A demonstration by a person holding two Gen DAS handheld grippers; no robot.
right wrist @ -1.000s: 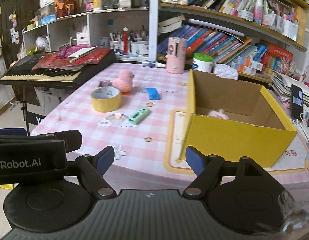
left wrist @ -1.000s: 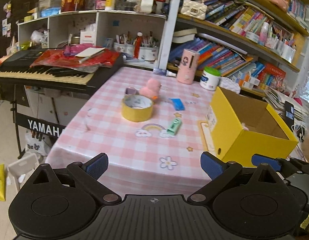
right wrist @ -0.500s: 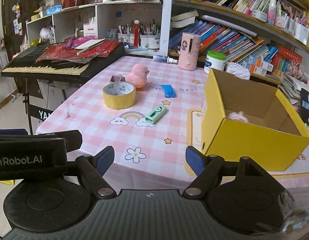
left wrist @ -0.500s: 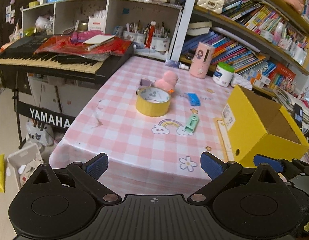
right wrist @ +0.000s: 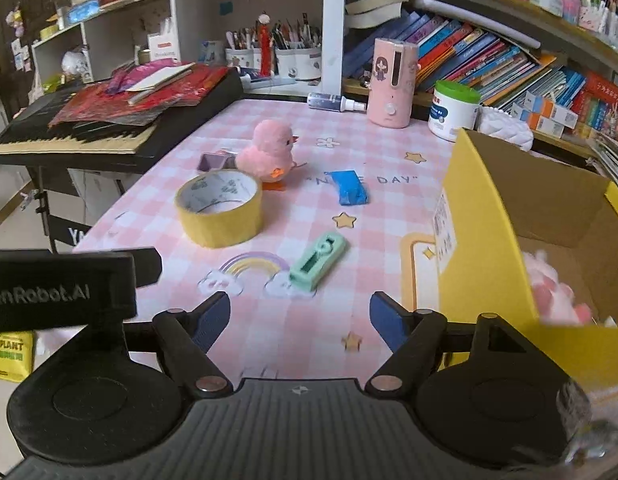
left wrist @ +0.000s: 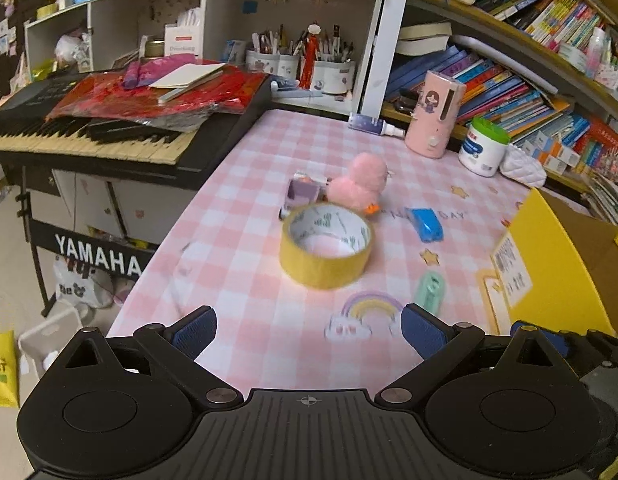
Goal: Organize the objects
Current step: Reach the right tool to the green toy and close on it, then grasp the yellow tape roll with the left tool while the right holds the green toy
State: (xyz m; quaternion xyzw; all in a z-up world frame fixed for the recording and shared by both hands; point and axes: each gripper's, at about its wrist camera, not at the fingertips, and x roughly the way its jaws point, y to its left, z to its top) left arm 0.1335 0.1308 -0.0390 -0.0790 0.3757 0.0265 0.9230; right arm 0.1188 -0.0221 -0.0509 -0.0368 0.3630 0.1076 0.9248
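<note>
Task early: only pink soft toy (right wrist: 557, 296) inside yellow box (right wrist: 489, 240). Left on counter (right wrist: 349, 140) — tape roll (right wrist: 219, 208), pink chick (right wrist: 269, 150), blue piece (right wrist: 351, 187), green case (right wrist: 317, 260), purple item (right wrist: 212, 161). Left tool (left wrist: 309, 328) wide, empty; right tool (right wrist: 300, 316) just narrowing a little, nothing between jaws.

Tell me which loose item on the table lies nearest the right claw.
The mint-green correction tape, lying flat beside the rainbow print, just ahead of the right claw; tape roll, blue eraser and pink chick sit farther back.
</note>
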